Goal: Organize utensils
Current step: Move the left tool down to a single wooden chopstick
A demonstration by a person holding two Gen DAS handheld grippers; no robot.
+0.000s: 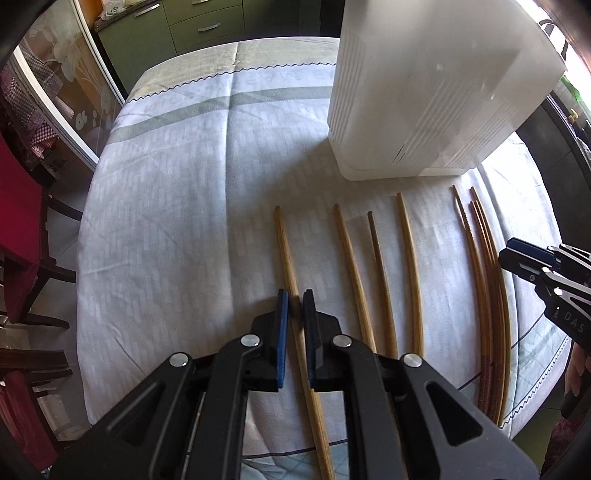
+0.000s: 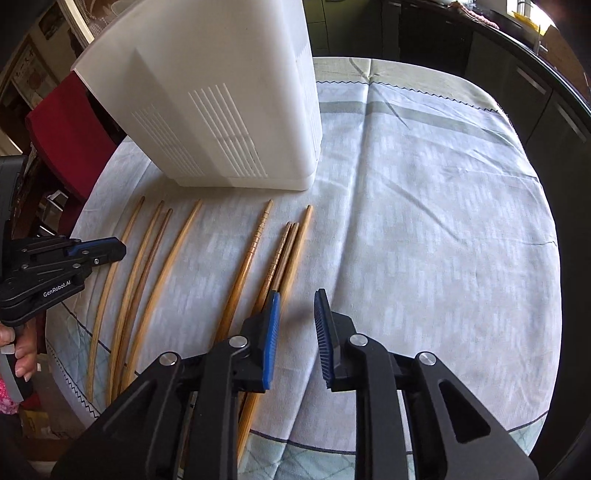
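Observation:
Several wooden chopsticks lie side by side on the tablecloth in front of a white slotted utensil holder (image 1: 424,85), which also shows in the right wrist view (image 2: 221,99). My left gripper (image 1: 295,306) straddles the leftmost chopstick (image 1: 286,254), jaws nearly closed around it; the stick still lies on the cloth. In the right wrist view the left gripper (image 2: 110,251) sits over that same chopstick (image 2: 110,280). My right gripper (image 2: 295,314) is open and empty, just right of the rightmost chopsticks (image 2: 284,251). It shows at the right edge of the left wrist view (image 1: 509,254).
The round table (image 2: 443,221) has a white and pale green cloth. A red chair (image 1: 18,221) stands at the left. Dark green cabinets (image 1: 207,26) stand behind the table. A dark counter (image 2: 535,85) runs along the right.

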